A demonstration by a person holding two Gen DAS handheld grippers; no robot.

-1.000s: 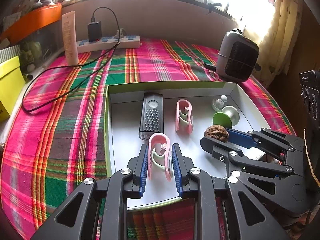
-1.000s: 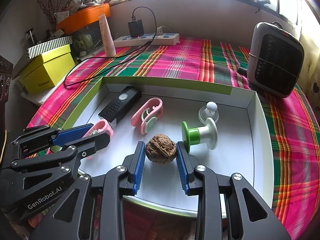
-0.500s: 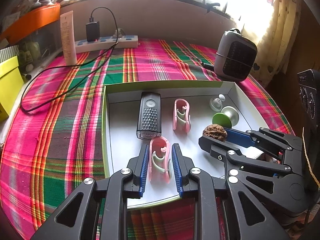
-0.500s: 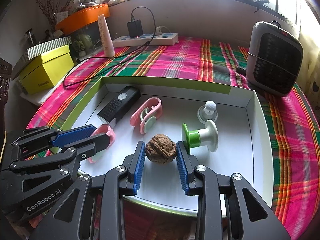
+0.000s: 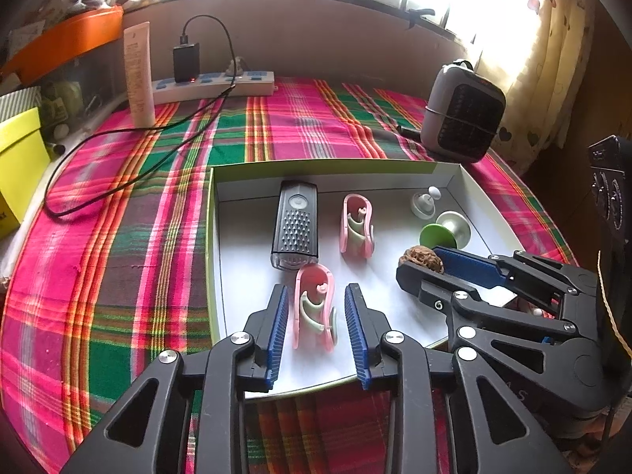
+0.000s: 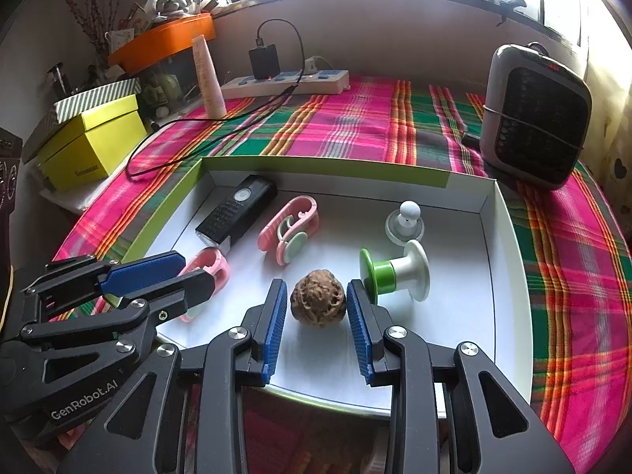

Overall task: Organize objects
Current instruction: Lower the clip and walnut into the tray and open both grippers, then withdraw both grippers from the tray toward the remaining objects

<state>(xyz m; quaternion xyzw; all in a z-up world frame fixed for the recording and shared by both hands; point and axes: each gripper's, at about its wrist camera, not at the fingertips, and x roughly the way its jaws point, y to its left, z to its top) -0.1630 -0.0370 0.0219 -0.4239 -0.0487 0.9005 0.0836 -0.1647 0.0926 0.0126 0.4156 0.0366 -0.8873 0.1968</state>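
Walnut (image 6: 318, 303) sits low in the centre of the right wrist view, on the white floor of the shallow box (image 6: 501, 245), between the blue pads of the right hand-held gripper (image 6: 316, 328). The pads stand narrow, with a thin gap visible on each side of the shell, so they do not look to be pressing on it. It is probably light, hard and stiff, with a wrinkled surface that should give the ribbed pads good bite; being round, it could roll or pop out if squeezed off-centre, so the widest middle is the place to hold it.

Lower centre of the left wrist view shows a pink clip (image 5: 315, 306) lying on the box floor between the pads of the left hand-held gripper (image 5: 315, 330). Those jaws are opening, and daylight shows on both sides of the clip, so it lies free. It looks like thin, light plastic with a springy inner tongue, likely to flex or twist under a hard pinch; its long flat sides are the best hold.

Further up in the box lie a second pink clip (image 5: 356, 226), a black remote (image 5: 295, 226), a green and white spool (image 6: 395, 272) and a small white knob (image 6: 405, 223). The box rests on a plaid cloth (image 5: 118, 213) over the table.
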